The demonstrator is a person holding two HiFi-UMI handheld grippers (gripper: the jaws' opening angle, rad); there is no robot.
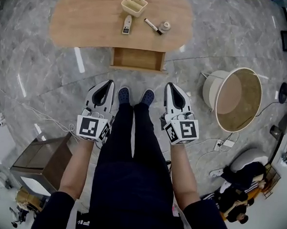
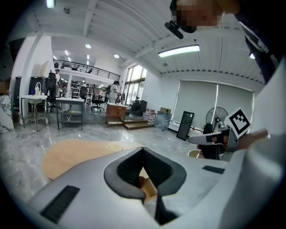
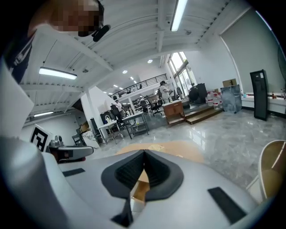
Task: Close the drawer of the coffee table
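Note:
The wooden coffee table (image 1: 91, 20) stands ahead of me on the marble floor. Its drawer (image 1: 137, 59) is pulled out toward me and looks empty. My left gripper (image 1: 108, 83) hangs at knee height, well short of the drawer, jaws shut on nothing. Beside it my right gripper (image 1: 170, 85) is also shut and empty. In the left gripper view the table top (image 2: 71, 154) shows beyond the closed fingertips (image 2: 142, 149), and the drawer's wood (image 2: 149, 188) peeks through the gap below. In the right gripper view the drawer (image 3: 142, 188) shows beneath that gripper's tips (image 3: 144, 152).
On the table sit a cream tray (image 1: 134, 4), a remote (image 1: 127, 24), a marker (image 1: 152, 26) and a small round thing (image 1: 164, 26). A round side table (image 1: 237, 98) lies tipped at the right. A brown box (image 1: 42, 161) stands at my left. My shoes (image 1: 135, 95) are near the drawer.

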